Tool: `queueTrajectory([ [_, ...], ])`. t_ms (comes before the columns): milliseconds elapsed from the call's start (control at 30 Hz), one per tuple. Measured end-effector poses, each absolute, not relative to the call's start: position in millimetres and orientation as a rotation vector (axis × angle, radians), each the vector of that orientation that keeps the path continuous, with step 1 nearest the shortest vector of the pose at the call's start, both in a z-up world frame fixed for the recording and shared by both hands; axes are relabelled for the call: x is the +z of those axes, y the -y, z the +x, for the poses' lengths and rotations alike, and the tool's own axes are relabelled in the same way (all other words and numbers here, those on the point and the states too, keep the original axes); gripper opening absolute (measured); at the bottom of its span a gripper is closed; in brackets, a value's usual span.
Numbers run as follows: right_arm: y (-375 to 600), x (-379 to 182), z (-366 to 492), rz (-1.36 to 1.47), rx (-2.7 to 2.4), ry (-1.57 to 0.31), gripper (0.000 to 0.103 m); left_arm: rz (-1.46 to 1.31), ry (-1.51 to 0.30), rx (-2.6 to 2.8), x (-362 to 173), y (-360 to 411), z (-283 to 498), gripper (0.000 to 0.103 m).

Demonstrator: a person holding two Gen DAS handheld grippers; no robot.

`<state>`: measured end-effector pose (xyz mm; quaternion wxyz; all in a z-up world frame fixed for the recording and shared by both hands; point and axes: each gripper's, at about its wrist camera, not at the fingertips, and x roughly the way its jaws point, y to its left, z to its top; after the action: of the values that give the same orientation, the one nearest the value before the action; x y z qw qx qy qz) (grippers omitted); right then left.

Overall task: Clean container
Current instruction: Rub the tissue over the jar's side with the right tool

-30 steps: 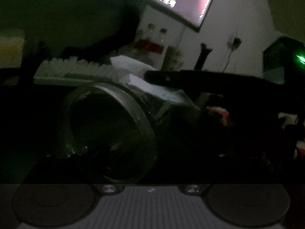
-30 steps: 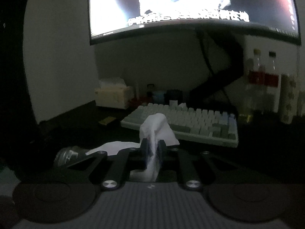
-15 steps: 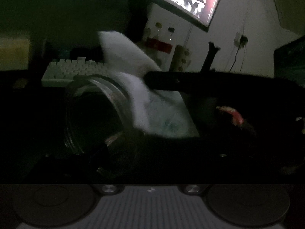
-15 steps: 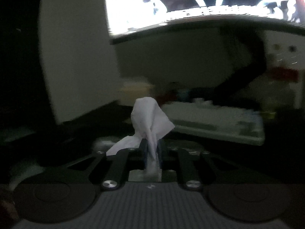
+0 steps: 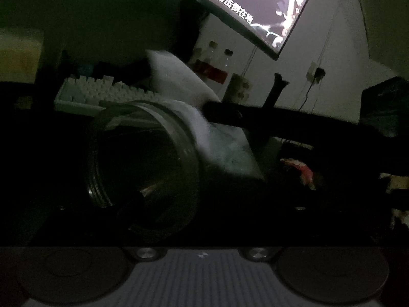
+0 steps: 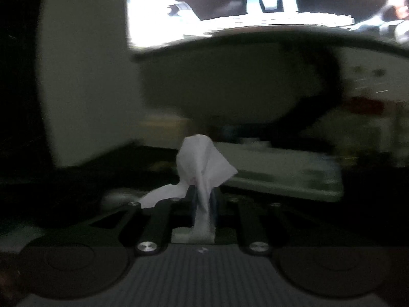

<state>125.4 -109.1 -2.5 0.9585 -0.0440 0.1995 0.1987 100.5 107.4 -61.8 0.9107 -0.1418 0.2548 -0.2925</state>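
Left wrist: jar mouth faces camera.

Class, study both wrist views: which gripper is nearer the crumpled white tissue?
Right. The right gripper is shut on the crumpled white tissue, pinching it. The left gripper sits at the clear glass jar, with the tissue beyond the jar's rim; its fingers are too dark to make out.

- We see a clear glass jar, dark inside, with a greyish ridged rim.
- We see a plain white tissue.
- We see a white keyboard.
- We see bottles with red labels.
- We see white subtitles on a purplish monitor.
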Motion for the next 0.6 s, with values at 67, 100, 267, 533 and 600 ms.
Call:
queueTrajectory([
  [67,110,-5,130,-0.081,0.327,-0.426,0.008,-0.287,-0.523,-0.601,-62,-106,101,0.099],
  [100,109,-7,129,-0.07,0.318,-0.42,0.008,-0.285,-0.522,-0.601,-62,-105,101,0.099],
  [267,93,-3,99,-0.098,0.571,-0.349,0.008,-0.271,-0.514,-0.601,-63,-105,100,0.099],
  [533,101,1,114,-0.08,0.545,-0.393,0.009,-0.277,-0.511,-0.605,-63,-106,99,0.099],
  [600,109,0,125,-0.062,0.395,-0.41,0.012,-0.279,-0.513,-0.607,-63,-107,99,0.099],
])
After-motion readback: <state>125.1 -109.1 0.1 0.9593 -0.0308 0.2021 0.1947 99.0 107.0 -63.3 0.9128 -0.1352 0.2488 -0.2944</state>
